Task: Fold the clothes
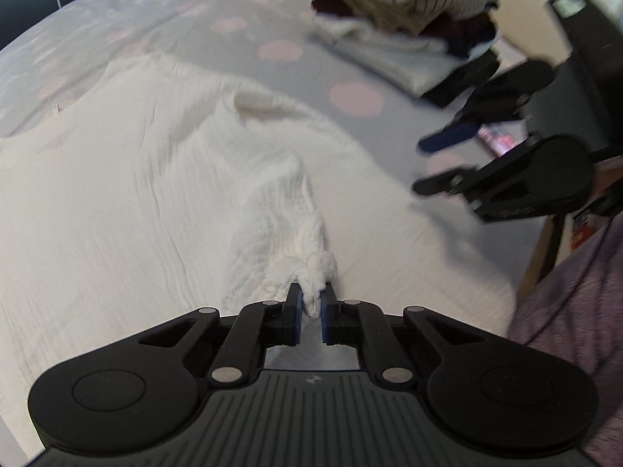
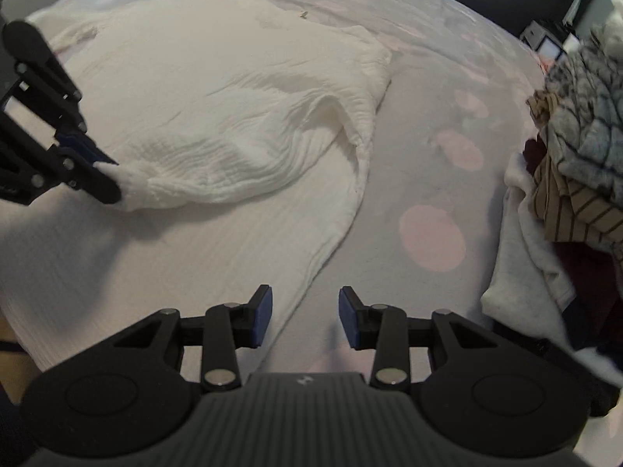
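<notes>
The bed (image 2: pixel 428 124) carries the white garment (image 2: pixel 218 89), spread flat, beside a clothes pile (image 2: pixel 576 163). The left gripper (image 1: pixel 311 303) has its jaws clamped on a bunched garment edge, lifted for a fold. The right gripper (image 2: pixel 305 311) has its jaws part open, empty. Next move likely requires carrying that edge across.

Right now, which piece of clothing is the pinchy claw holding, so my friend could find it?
Find the big bed with the grey sheet dotted with pink circles. The white crinkly garment lies spread across its middle, one corner bunched between the shut left gripper. Unlike the pile of clothes at the bed's edge, it is plain white and lies alone.
</notes>
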The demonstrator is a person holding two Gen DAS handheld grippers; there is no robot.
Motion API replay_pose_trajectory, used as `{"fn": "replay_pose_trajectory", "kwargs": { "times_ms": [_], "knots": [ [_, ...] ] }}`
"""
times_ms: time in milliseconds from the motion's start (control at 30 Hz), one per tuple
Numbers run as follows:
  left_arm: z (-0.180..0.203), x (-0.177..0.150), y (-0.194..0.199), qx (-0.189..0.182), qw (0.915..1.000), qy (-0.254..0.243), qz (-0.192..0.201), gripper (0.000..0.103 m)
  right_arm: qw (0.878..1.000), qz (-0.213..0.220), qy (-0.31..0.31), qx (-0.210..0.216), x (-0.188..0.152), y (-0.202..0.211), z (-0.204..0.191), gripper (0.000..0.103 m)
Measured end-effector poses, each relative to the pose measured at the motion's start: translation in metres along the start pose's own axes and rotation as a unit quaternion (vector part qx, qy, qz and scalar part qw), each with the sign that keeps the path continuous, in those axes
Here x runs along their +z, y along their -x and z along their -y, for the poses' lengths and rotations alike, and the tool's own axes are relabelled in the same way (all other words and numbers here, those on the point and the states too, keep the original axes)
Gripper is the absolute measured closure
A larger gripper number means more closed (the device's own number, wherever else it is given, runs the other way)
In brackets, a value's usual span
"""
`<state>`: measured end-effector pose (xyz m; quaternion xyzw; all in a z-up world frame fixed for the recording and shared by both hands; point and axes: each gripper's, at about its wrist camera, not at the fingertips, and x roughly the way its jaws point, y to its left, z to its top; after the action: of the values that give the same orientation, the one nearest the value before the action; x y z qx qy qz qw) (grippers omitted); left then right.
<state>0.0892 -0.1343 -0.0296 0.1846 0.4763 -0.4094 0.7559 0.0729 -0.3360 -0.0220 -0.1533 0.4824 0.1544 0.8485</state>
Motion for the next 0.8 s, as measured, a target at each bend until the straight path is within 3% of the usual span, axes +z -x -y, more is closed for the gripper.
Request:
{"fn": "replay_pose_trajectory", "kwargs": {
  "times_ms": [267, 400, 633, 700, 800],
  "knots": [
    [0.023, 0.004, 0.033, -0.034, 0.9983, -0.041, 0.022, 0.096, 0.999, 0.004, -0.048, 0.011, -0.027, 0.014, -0.026, 0.061],
    [0.049, -0.001, 0.023, -0.05, 0.9949, -0.087, -0.007, 0.096, 0.99, 0.015, -0.132, 0.043, -0.037, 0.025, -0.022, 0.061],
    [0.081, -0.027, -0.018, -0.044, 0.9876, -0.135, -0.066, 0.096, 0.981, 0.018, -0.193, 0.028, -0.058, 0.036, -0.027, 0.061],
    [0.083, -0.033, -0.022, -0.037, 0.9877, -0.139, -0.062, 0.093, 0.978, 0.016, -0.207, 0.03, -0.063, 0.035, -0.029, 0.061],
    [0.082, -0.038, -0.019, -0.029, 0.9871, -0.141, -0.069, 0.07, 0.969, 0.02, -0.241, 0.049, -0.067, 0.031, -0.029, 0.061]
  ]
}}
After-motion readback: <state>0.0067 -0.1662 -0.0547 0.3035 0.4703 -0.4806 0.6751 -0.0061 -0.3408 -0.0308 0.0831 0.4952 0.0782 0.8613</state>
